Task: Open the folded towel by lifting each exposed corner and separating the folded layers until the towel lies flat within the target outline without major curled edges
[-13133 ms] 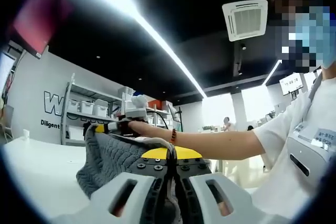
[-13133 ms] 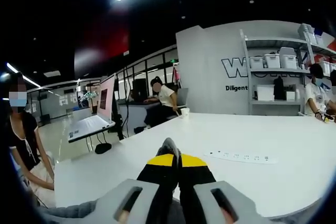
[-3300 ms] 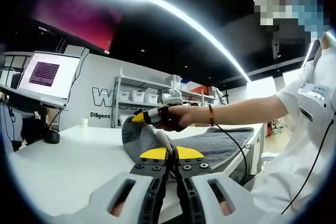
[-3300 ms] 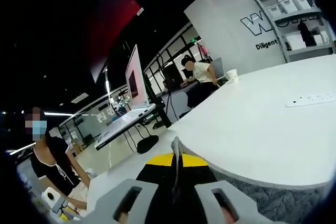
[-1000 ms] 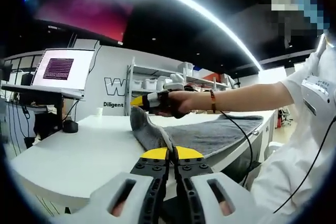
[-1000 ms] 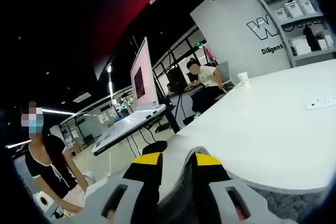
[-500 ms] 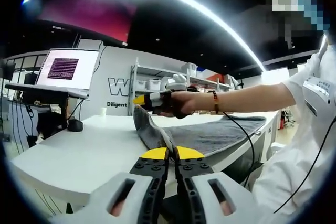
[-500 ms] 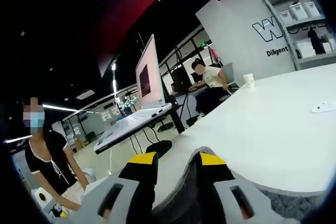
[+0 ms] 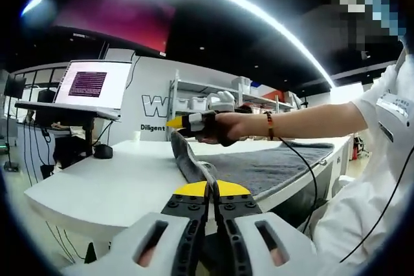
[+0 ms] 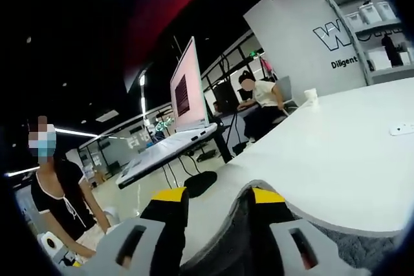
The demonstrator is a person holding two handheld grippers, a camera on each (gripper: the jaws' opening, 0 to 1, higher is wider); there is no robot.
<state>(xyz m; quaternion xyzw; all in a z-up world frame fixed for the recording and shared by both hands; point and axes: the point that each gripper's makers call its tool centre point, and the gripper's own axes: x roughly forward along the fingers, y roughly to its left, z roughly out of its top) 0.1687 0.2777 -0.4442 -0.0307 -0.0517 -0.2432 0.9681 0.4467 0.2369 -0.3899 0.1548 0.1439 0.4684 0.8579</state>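
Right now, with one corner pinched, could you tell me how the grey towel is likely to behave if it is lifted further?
The grey towel will probably stay floppy: it rises in a soft ridge between the left gripper and the right gripper and sags over the table edge. Its thick, textured weave looks grippy, so slipping seems unlikely. Released, it would likely collapse into folds.

Towel (image 10: 362, 247) cut off below.

grey towel (image 9: 259, 166) is a soft, ribbed matt cloth on a smooth matt white table (image 9: 110, 189); left gripper (image 9: 207, 193) and right gripper (image 10: 217, 201) have matt grey plastic bodies with black, yellow-tipped jaws.
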